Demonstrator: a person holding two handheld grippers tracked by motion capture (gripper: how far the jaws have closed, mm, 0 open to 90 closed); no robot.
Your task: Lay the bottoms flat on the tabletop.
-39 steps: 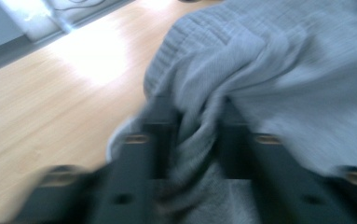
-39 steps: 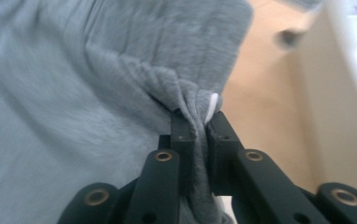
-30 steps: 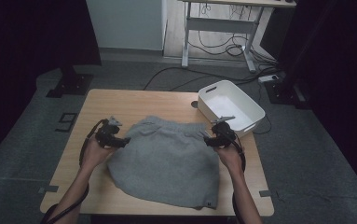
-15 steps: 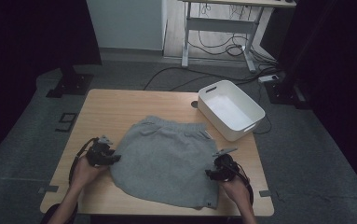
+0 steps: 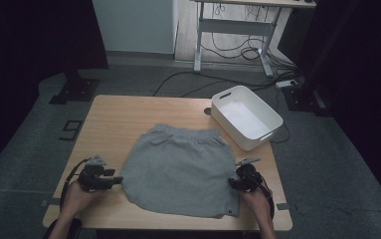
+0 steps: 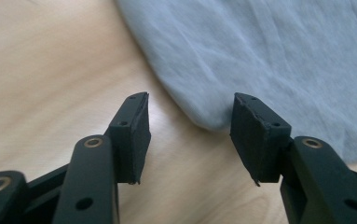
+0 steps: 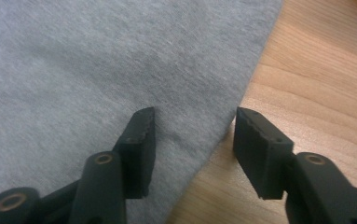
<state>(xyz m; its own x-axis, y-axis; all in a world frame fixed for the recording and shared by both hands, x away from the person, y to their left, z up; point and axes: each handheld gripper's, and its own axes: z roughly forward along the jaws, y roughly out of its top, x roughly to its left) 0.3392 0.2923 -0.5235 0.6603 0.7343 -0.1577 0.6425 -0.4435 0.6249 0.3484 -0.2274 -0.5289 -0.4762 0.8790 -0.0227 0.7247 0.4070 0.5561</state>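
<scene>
— Grey shorts (image 5: 178,172) flat in the middle of the wooden table (image 5: 128,114), waistband toward the far edge, white bin (image 5: 246,122) just beside the far right corner.

— Left gripper (image 5: 117,179) at the left hem edge, right gripper (image 5: 232,184) at the right side edge. Both parted, gripping nothing yet.

— Left jaws just opening again, a rounded fold of cloth between them, untouched. Right jaws just closing, straddling the edge, no pinch visible.

— Risk: closing too high and nipping only 1 layer, or nothing, so the cloth slips free on the lift. Uneven bites on the 2 sides likely to skew any fold.

— High view: whole garment, bin, both hands. No telling the pad gaps there.

— Left gripper view (image 6: 190,121): curled hem short of the pads. Right gripper view (image 7: 192,135): 1 pad over cloth, 1 over bare wood.
</scene>
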